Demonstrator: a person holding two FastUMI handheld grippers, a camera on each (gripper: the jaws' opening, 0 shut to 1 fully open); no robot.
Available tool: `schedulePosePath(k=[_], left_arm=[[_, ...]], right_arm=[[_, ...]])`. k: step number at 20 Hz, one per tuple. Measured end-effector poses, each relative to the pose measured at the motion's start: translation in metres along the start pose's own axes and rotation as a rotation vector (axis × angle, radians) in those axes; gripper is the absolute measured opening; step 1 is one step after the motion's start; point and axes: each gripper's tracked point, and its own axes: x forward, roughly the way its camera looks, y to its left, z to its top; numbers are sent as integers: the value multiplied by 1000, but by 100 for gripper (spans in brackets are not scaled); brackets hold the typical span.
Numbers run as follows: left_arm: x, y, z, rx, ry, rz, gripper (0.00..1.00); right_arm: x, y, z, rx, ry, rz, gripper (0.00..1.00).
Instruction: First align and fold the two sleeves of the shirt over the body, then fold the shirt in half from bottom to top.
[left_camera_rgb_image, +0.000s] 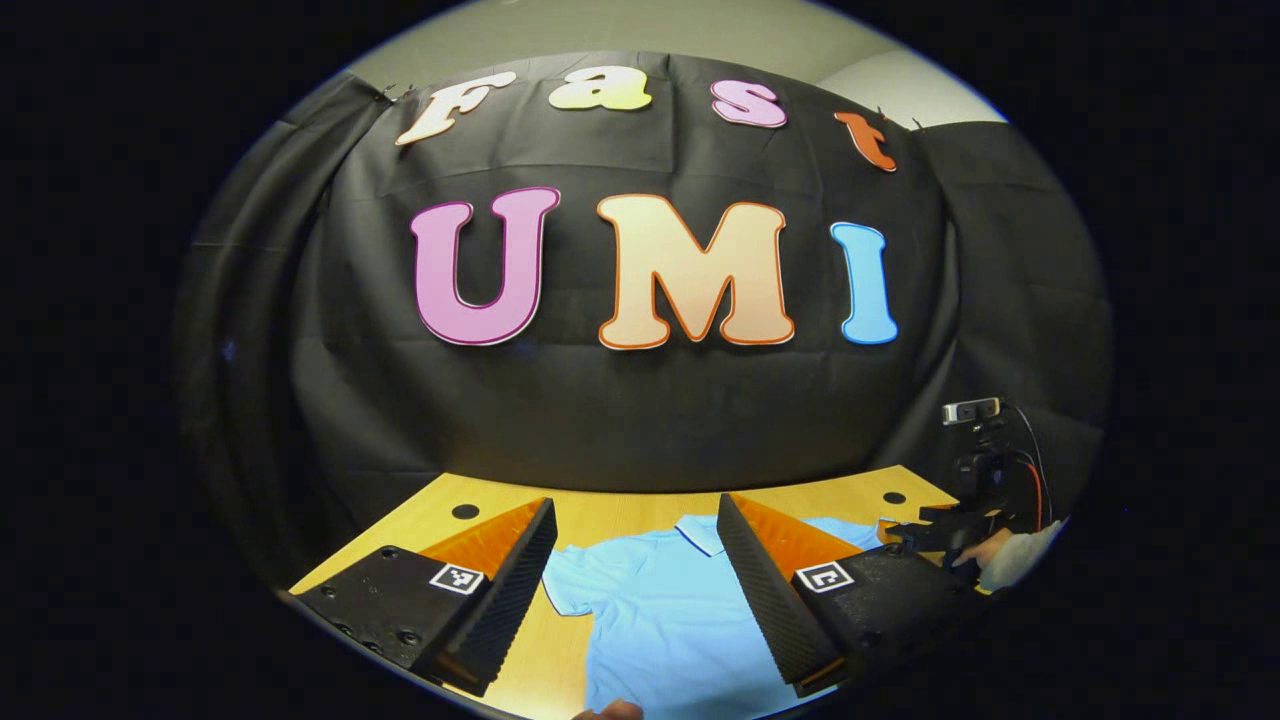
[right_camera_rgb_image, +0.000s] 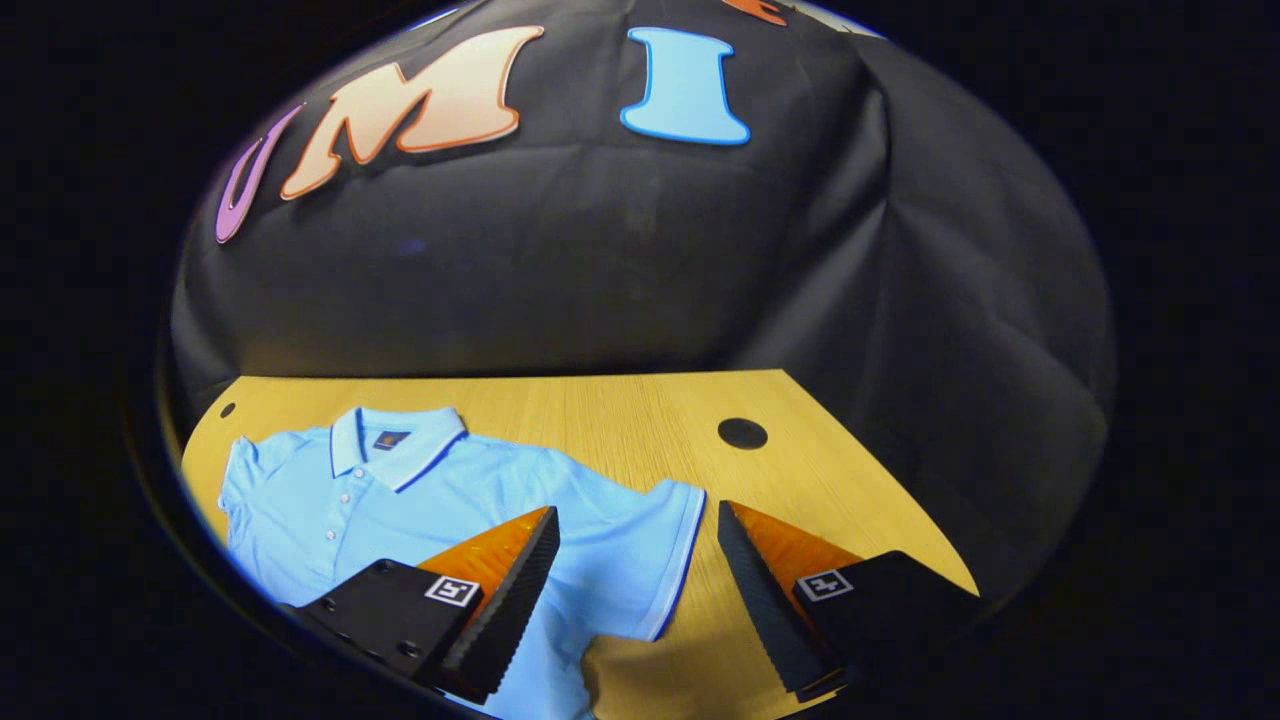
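Note:
A light blue polo shirt (right_camera_rgb_image: 420, 500) lies flat and face up on the wooden table (right_camera_rgb_image: 620, 410), its collar (right_camera_rgb_image: 395, 445) toward the cloth wall and both sleeves spread out. My right gripper (right_camera_rgb_image: 637, 510) is open and hovers over the shirt's sleeve (right_camera_rgb_image: 650, 560) with the white-trimmed cuff; one finger is above the sleeve, the other above bare wood. My left gripper (left_camera_rgb_image: 635, 500) is open above the shirt (left_camera_rgb_image: 660, 620), near the collar (left_camera_rgb_image: 700, 530) and the other sleeve (left_camera_rgb_image: 565, 585). In the left gripper view the right gripper (left_camera_rgb_image: 925, 535) sits at the far right, held by a hand (left_camera_rgb_image: 1000, 560).
The table has round cable holes (right_camera_rgb_image: 742, 433) (left_camera_rgb_image: 465, 511) near its back corners. A small camera on a stand (left_camera_rgb_image: 970, 410) rises at the table's right side. Black cloth walls close in behind and beside the table. Bare wood lies beyond the collar.

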Motion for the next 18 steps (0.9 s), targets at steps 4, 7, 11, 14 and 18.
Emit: schedulePosePath(k=[4, 7, 11, 14, 18], left_arm=[[7, 6, -12, -11, 35, 13, 97], [11, 10, -15, -11, 37, 18, 97], [13, 11, -18, -19, 46, 22, 97], [14, 12, -20, -24, 53, 23, 97], [14, 16, -29, -39, 78, 29, 97]], right_arm=[[24, -4, -30, 41, 113, -23, 100], [31, -8, -47, 68, 174, -39, 99], [36, -2, -49, 108, 197, -7, 97], [35, 12, -46, 81, 194, 47, 70], [40, 25, -46, 75, 182, 82, 7]])
